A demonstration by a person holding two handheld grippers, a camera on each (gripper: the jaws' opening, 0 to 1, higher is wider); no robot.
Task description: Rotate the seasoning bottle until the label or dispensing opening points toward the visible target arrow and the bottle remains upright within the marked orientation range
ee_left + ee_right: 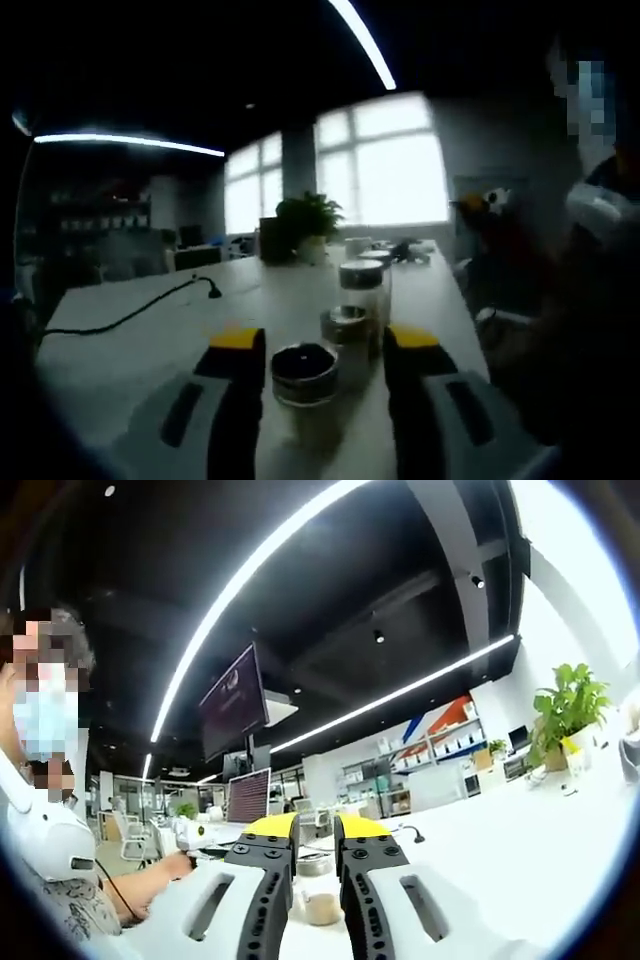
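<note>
Several seasoning bottles stand in a row on the white table (150,350). In the left gripper view the nearest bottle (303,378), clear with a dark round cap, stands upright between my left gripper's (323,340) yellow-tipped jaws, which are open with a gap on each side. A second bottle (346,325) and a taller third (361,278) stand behind it. In the right gripper view my right gripper (316,830) is raised, its jaws drawn together to a narrow slit with nothing held. Through the slit a small beige jar (320,908) shows on the table. No arrow mark can be made out.
A black cable (140,312) runs across the table's left part. A potted plant (308,222) stands at the far end, seen also as the plant (568,712). A person's body (590,300) is close on the right. A laptop (248,796) stands beyond the person's hand (180,865).
</note>
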